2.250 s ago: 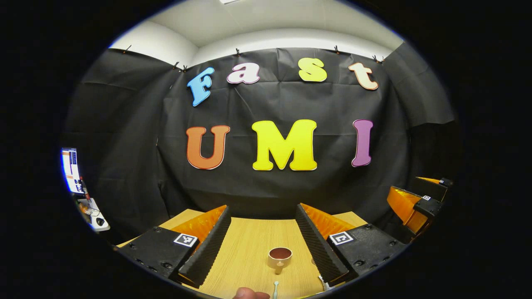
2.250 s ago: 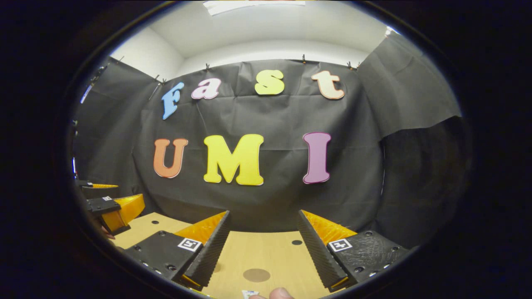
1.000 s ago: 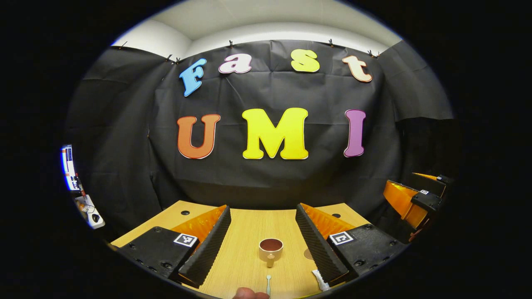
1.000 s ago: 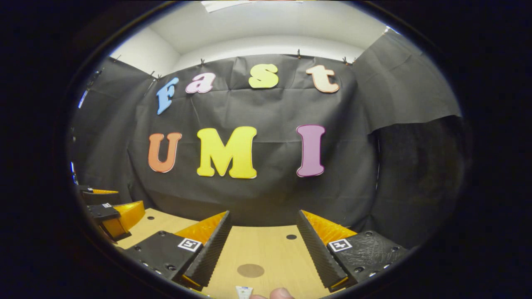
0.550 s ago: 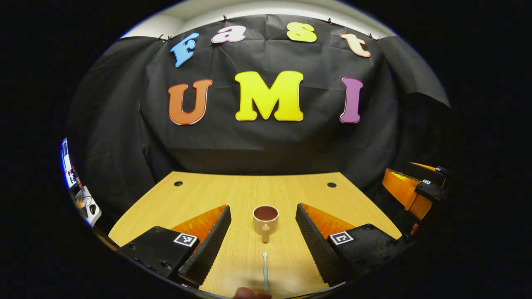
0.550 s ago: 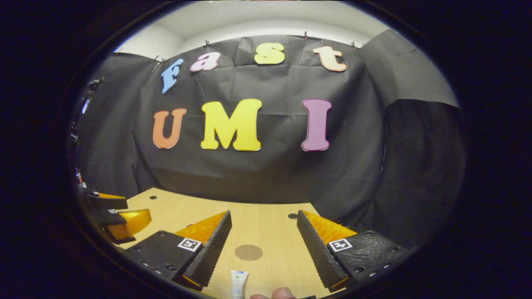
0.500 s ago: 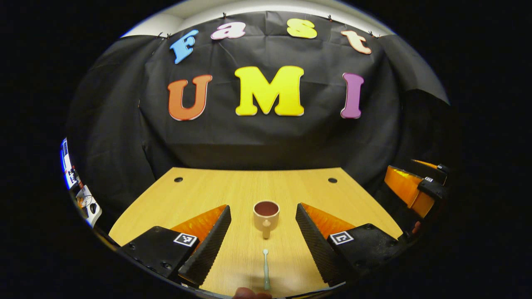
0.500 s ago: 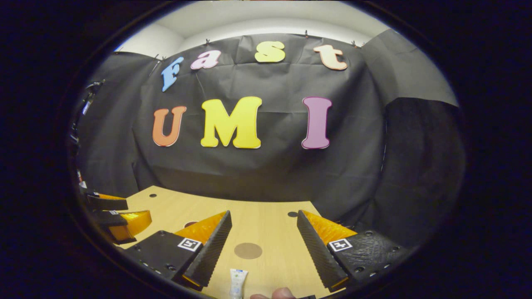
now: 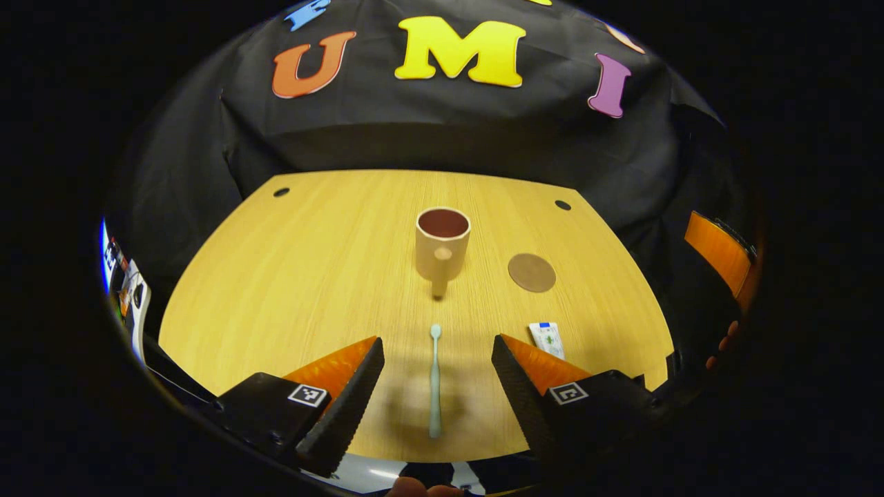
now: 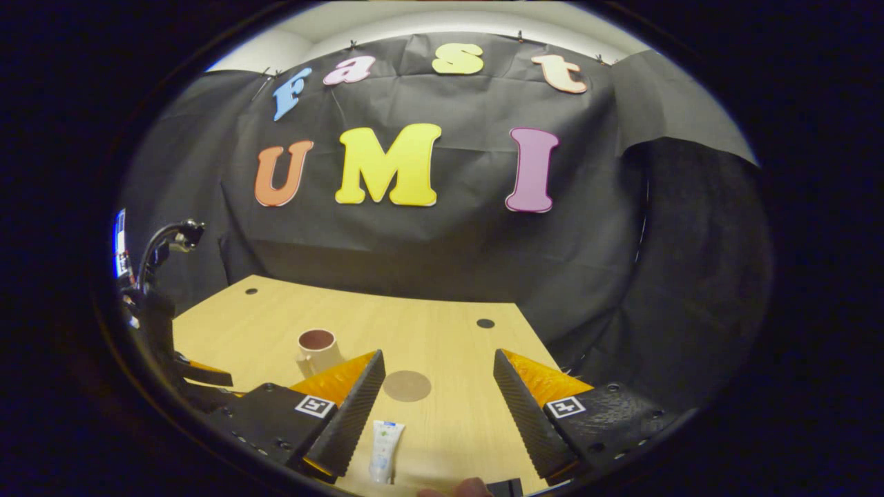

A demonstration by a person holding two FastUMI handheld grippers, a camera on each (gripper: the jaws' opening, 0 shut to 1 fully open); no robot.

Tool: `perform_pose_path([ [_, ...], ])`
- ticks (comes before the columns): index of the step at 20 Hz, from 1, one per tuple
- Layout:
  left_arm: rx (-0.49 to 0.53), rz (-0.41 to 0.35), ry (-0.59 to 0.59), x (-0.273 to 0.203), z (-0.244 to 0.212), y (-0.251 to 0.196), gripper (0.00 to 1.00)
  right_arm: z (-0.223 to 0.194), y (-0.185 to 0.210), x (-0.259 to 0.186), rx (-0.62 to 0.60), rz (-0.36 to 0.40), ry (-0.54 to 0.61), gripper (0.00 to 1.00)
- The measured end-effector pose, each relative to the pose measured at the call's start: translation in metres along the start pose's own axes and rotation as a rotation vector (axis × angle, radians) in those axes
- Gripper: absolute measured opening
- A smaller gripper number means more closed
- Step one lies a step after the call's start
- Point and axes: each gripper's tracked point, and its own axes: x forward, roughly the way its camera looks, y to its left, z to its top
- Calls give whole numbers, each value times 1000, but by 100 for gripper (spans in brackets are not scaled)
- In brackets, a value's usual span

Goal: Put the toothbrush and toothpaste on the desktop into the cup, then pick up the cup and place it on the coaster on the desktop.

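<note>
A pale green toothbrush lies lengthwise on the wooden desk, between the fingers of my open left gripper, which hangs above it. Beyond it stands a beige cup with a dark inside, handle toward me. To its right lies a round brown coaster, and nearer, a small white toothpaste tube. In the right gripper view the toothpaste tube lies between the fingers of my open right gripper, near the left one. The coaster is just beyond, the cup further left.
The desk has cable holes at its far corners. The black cloth wall stands close behind its far edge. A screen and clutter sit off the desk's left side. Part of the other gripper shows at the right.
Both grippers rose and tilted down toward the desk, the left one most. The toothbrush, coaster and toothpaste now show fully in the left gripper view. The cup has come into the right gripper view.
</note>
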Motion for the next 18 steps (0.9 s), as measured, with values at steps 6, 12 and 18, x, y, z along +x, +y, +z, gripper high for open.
perform_pose_path([
  [6, -31, 1, 104, 42, -19, 3, 98, -15, -1, 2, -18, 0, 42, 97],
  [12, -33, 8, 224, 71, -36, 9, 94, -20, -3, 2, -33, -5, 57, 95],
  [18, -3, 13, 293, 80, -39, 7, 76, -25, -6, 2, -38, -14, 69, 95],
])
